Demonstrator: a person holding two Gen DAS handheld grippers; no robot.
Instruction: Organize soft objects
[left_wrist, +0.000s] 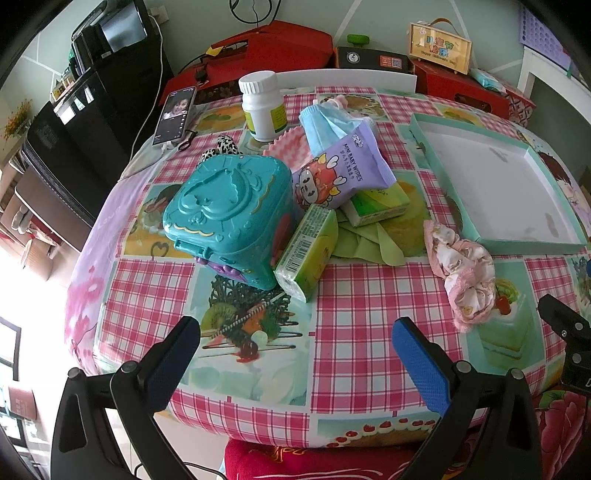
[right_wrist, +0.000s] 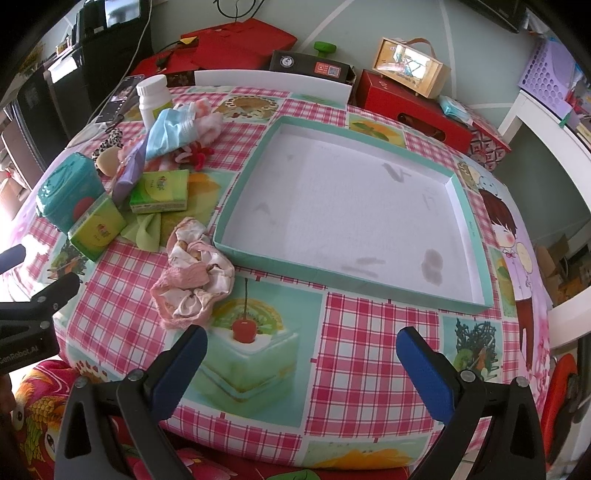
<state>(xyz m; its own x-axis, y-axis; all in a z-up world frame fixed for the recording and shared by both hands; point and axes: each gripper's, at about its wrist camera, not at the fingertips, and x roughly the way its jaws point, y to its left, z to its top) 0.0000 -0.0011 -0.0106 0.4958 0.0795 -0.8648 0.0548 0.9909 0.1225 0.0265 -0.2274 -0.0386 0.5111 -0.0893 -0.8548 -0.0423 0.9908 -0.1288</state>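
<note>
two green tissue packs, one purple pouch reading "mini baby wipes", one blue face mask, one green cloth and one pink crumpled cloth lie on the bench left of one teal tray, which holds nothing. one teal box sits shut. left gripper and right gripper both gape wide, holding nothing.
</note>
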